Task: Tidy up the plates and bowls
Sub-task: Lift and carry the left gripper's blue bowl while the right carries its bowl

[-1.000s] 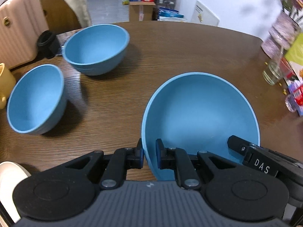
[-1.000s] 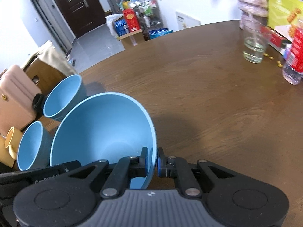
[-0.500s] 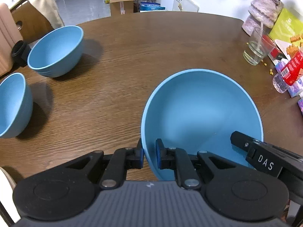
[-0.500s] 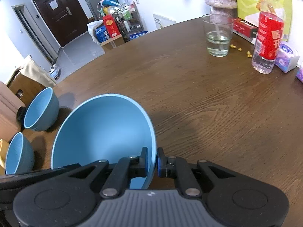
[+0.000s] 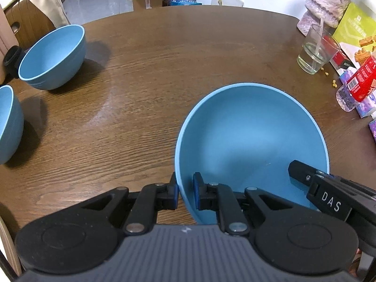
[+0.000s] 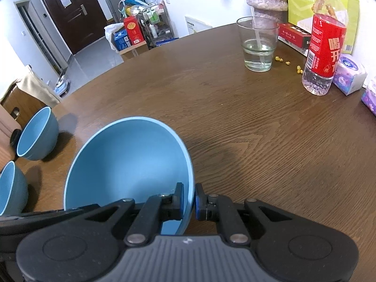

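The large blue bowl (image 5: 251, 141) sits low in both frames, over the bare middle of the brown bench (image 5: 188, 47); whether it touches the wood cannot be told. The left tool (image 5: 185, 191) and right tool (image 6: 189, 199) each pinch its rim on opposite sides. To set it down well, lower both tools evenly, keeping it level, well apart from the 2 smaller bowls (image 5: 52, 55) at left and the glass (image 6: 257, 44) at upper right.

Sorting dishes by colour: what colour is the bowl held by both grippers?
Light blue, the big bowl; clearest in the left wrist view.
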`<state>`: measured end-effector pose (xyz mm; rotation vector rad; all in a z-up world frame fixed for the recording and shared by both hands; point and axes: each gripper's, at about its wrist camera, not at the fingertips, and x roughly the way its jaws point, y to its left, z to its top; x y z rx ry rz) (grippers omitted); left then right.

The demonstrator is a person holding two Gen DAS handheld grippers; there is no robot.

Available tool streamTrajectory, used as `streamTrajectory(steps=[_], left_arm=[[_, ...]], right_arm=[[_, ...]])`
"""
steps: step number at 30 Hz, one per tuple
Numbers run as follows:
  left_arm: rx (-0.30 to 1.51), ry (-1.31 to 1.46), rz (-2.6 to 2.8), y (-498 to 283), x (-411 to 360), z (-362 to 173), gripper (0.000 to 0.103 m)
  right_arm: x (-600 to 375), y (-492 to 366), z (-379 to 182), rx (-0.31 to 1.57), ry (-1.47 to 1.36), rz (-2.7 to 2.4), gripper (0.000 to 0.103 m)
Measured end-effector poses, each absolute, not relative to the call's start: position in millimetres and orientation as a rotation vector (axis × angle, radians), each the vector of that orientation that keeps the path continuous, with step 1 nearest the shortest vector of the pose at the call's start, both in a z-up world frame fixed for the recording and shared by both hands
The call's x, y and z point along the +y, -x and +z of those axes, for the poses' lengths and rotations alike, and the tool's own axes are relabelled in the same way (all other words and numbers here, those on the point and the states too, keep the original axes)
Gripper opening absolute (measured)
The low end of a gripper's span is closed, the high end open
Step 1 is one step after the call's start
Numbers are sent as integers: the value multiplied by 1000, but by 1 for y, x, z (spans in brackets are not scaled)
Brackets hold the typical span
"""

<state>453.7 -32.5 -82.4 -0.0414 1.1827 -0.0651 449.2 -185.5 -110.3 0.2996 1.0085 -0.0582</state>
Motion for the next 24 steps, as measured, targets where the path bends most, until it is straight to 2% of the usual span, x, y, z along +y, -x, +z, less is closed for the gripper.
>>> streamTrajectory(steps=[24], left_arm=[[1209, 18, -38, -456, -41, -102, 13]], right_arm=[[-188, -450, -134, 1043, -273, -53, 8]])
